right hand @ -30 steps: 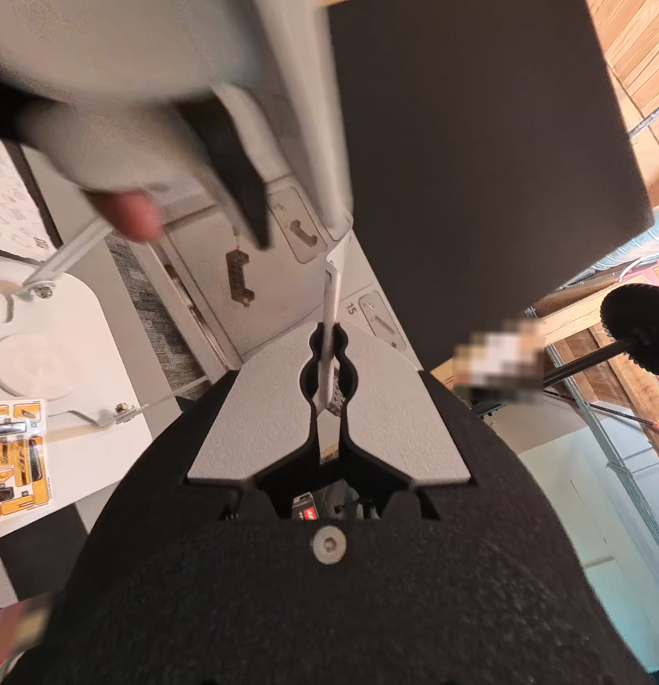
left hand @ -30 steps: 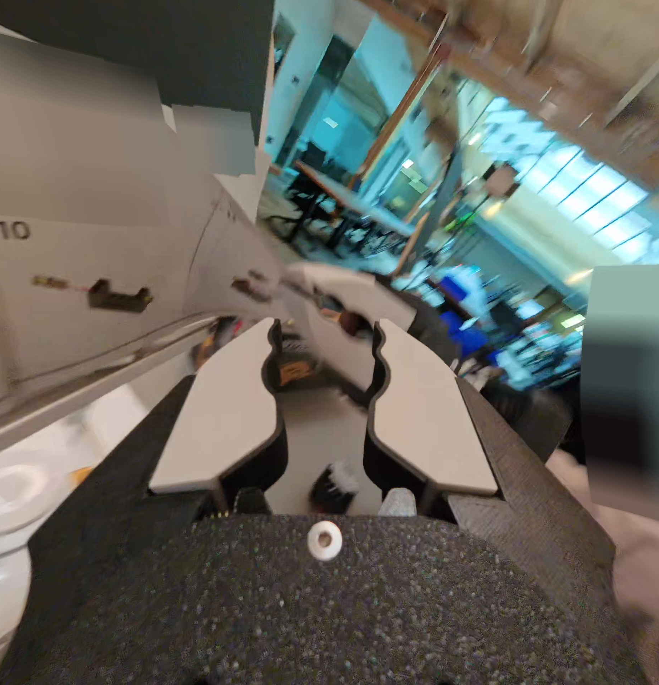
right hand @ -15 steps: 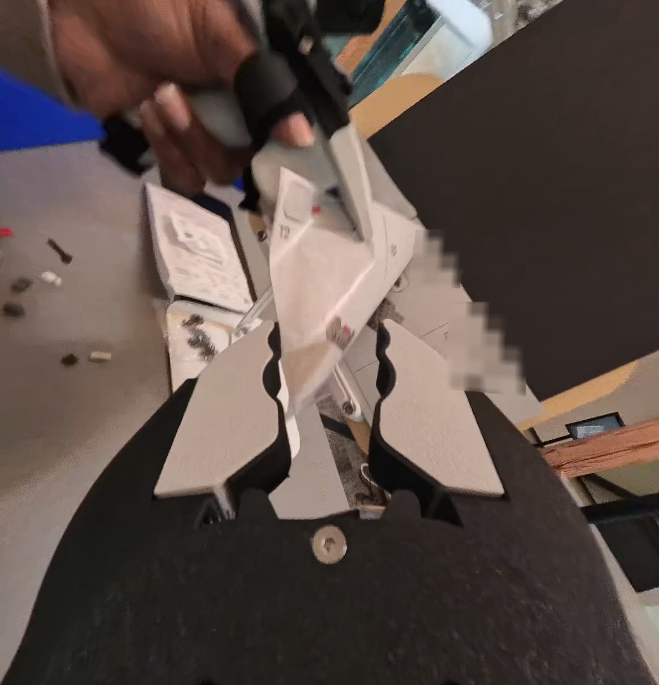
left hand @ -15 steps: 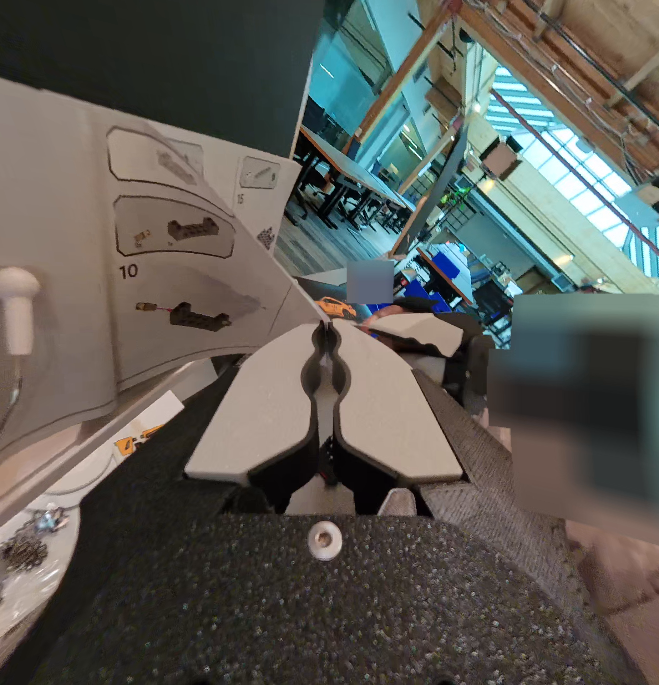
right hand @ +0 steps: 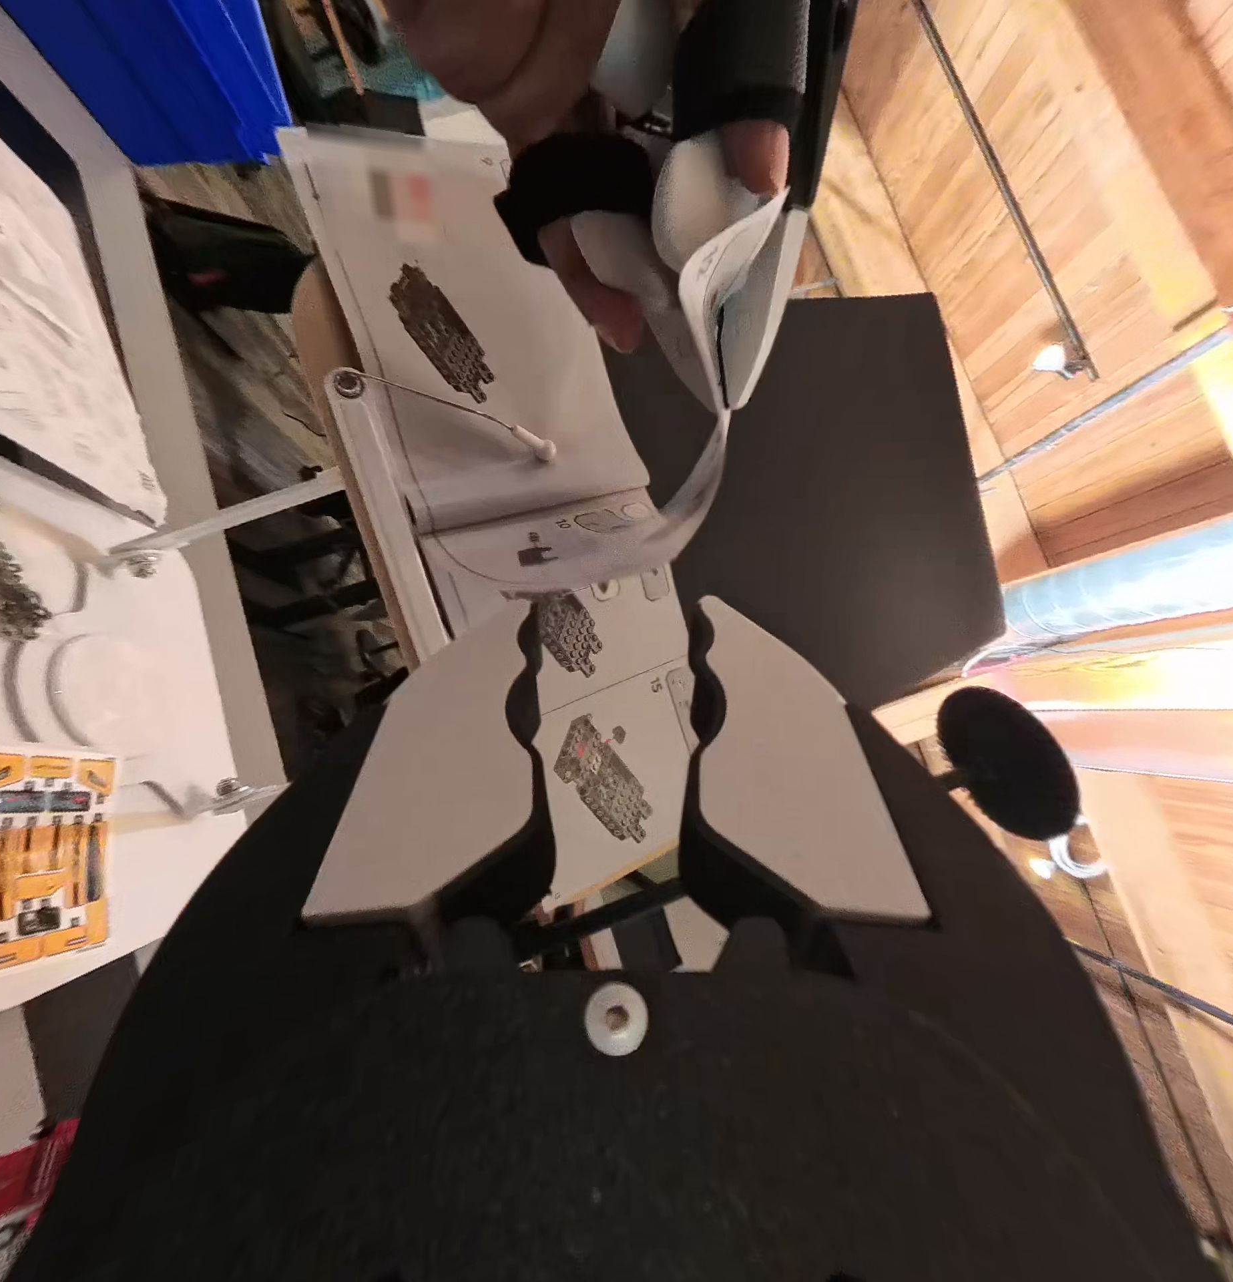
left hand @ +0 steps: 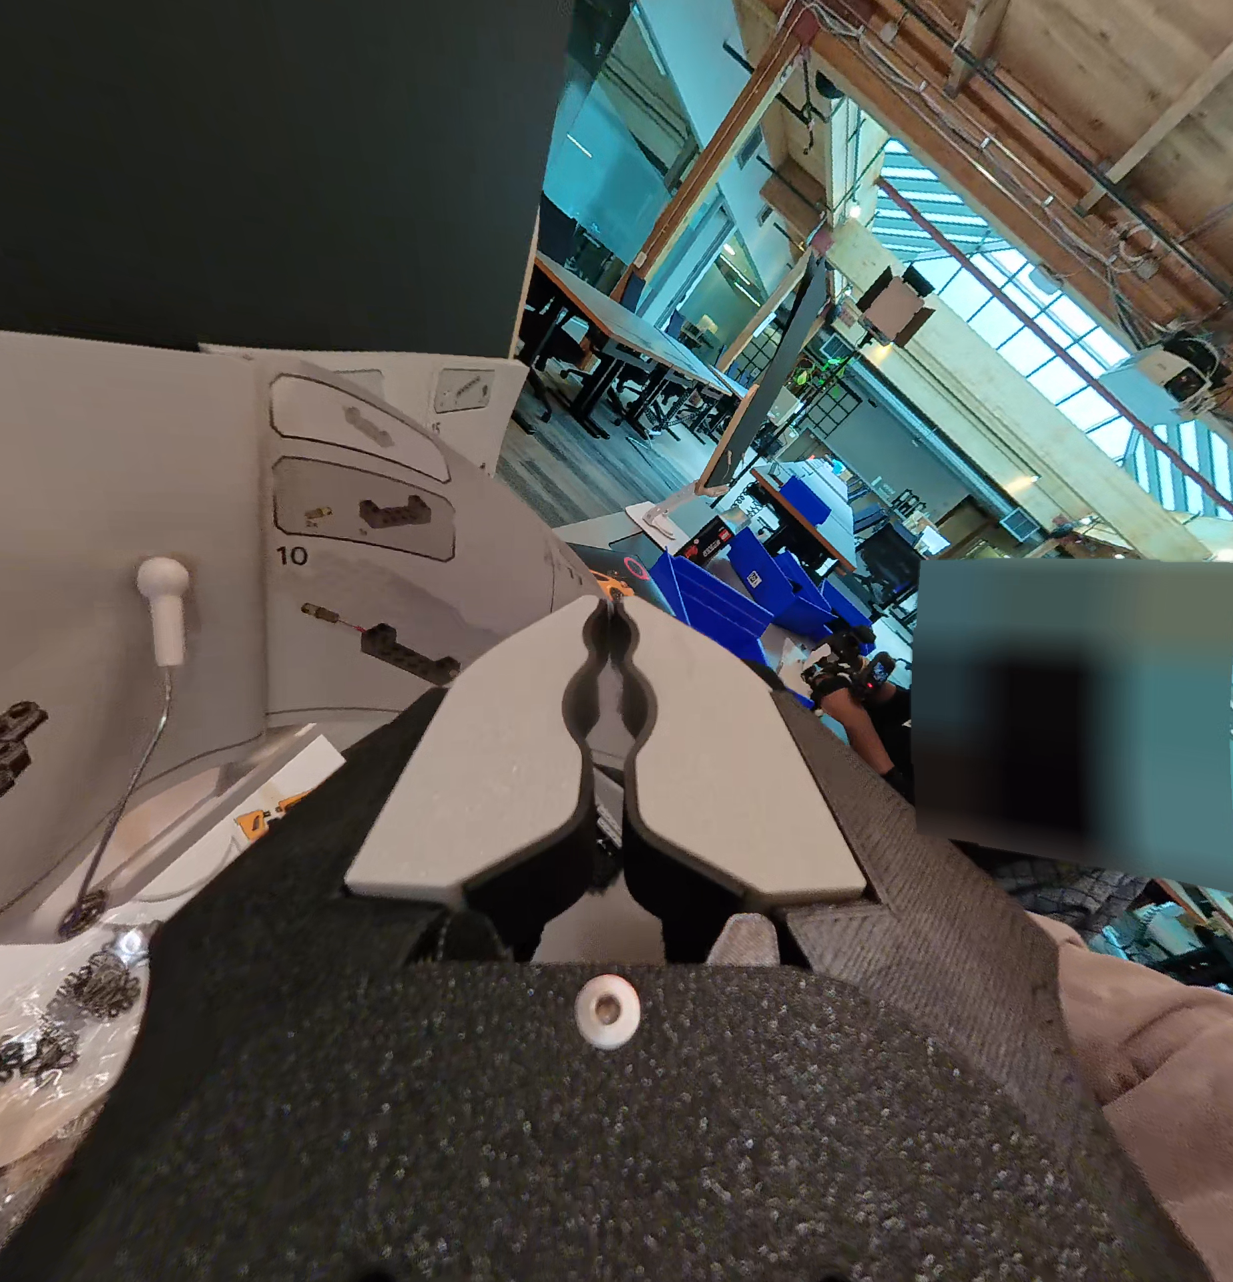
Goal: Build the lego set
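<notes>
Step in hand, by my reading: turning a leaf of the white paper instruction booklet [right hand: 461,291], which stands open on a white wire-armed book stand [right hand: 384,472] at the back of the desk.

Left hand-held gripper [left hand: 610,610]: grey fingers closed tip to tip. In the right wrist view it shows farther off at the top, pinching the free edge of one curled booklet page [right hand: 703,485]. The page arcs from the spine up into that pinch. A hand [right hand: 599,263] in a black fingerless glove works it.

Right hand-held gripper [right hand: 613,617]: jaws wide apart, holding nothing, touching nothing. It hovers in front of the lower right-hand page; printed build steps show between its fingers.

To do it well (judgement): carry the page over in a smooth arc, staying near the spine line so the paper does not crease or tear. The white ball-tipped wire page holder [left hand: 161,603] lies across the left page; the turned leaf probably needs tucking under it. The free gripper could steady the remaining pages.

Lego parts: small dark pieces in a clear plastic bag [left hand: 65,1006] lie on the desk at lower left. An orange-and-black sticker sheet [right hand: 41,860] lies flat nearby. No assembled model in view.
</notes>
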Tool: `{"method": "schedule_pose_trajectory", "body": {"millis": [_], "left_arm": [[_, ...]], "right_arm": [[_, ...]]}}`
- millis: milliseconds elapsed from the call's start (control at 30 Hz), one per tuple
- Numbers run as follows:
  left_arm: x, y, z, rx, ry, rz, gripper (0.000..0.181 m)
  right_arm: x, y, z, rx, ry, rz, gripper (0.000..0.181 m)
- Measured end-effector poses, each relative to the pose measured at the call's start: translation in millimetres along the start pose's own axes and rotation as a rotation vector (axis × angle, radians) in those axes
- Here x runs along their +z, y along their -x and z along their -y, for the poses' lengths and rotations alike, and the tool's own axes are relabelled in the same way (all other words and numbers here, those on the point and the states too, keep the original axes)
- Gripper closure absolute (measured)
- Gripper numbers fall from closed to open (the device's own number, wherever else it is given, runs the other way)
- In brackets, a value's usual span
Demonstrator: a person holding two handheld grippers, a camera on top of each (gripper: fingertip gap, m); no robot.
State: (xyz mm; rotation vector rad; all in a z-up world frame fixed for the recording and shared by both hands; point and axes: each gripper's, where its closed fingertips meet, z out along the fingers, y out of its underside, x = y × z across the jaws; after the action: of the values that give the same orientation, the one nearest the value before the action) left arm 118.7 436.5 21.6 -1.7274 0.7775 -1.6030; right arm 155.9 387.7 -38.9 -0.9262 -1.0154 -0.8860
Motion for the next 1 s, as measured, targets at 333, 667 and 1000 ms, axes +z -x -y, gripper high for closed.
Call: {"method": "schedule_pose_trajectory", "body": {"millis": [333, 667, 1000], "left_arm": [[-52, 13, 35, 0.177, -0.148, 0.104, 0.157], [-66, 67, -30, 0.186, -0.031, 0.216, 0.164], [-27, 42, -57, 0.082, -0.017, 0.003, 0.162]], "right_arm": [[25, -10, 15, 0.143, 0.023, -0.015, 0.181], [7, 9, -39, 0.592, 0.044, 0.129, 0.134], [9, 60, -52, 0.078, 0.115, 0.115, 0.123]]}}
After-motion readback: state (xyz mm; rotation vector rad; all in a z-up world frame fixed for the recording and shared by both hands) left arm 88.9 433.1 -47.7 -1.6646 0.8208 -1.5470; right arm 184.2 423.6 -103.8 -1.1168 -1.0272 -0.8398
